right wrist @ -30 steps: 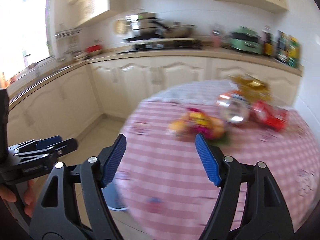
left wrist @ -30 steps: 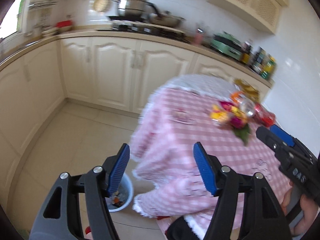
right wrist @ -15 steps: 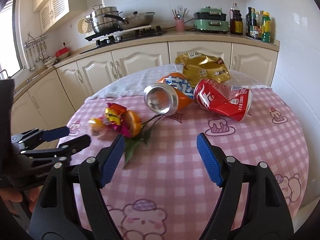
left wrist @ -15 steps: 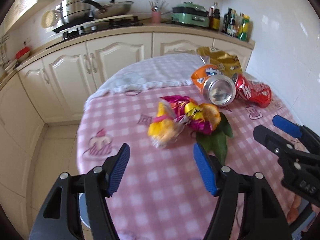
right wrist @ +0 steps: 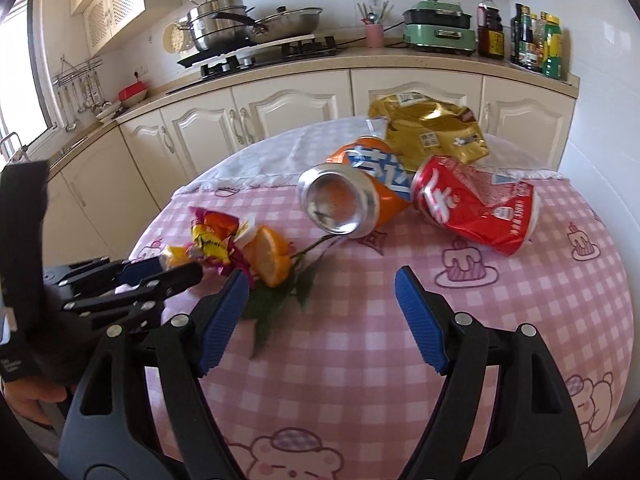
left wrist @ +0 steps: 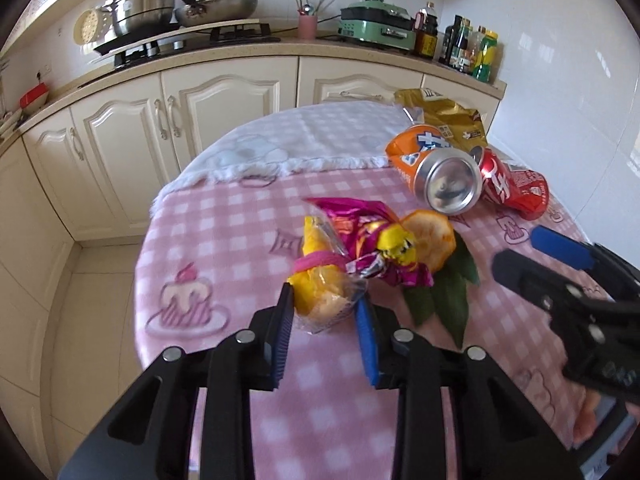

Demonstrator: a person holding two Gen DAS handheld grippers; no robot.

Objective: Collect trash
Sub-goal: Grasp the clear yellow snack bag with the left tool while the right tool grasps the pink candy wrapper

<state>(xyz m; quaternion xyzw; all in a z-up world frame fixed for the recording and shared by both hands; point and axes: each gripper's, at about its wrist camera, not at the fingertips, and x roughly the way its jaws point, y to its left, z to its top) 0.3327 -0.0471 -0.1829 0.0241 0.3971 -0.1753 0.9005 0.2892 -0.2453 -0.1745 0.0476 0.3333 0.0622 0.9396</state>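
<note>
Yellow wrapper [left wrist: 320, 300] pinched by left gripper [left wrist: 325, 332], right gripper [right wrist: 320, 312] spread over tablecloth [right wrist: 360, 340].

Right tongs [left wrist: 560, 256] blurred, cut off at edge; bottle labels [right wrist: 536, 40] too small.

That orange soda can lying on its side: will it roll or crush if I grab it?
The orange can lies sideways, so a nudge probably rolls it, though the crushed red can beside it may block that. Its wall already looks dented, so it likely gives under the fingers.
</note>
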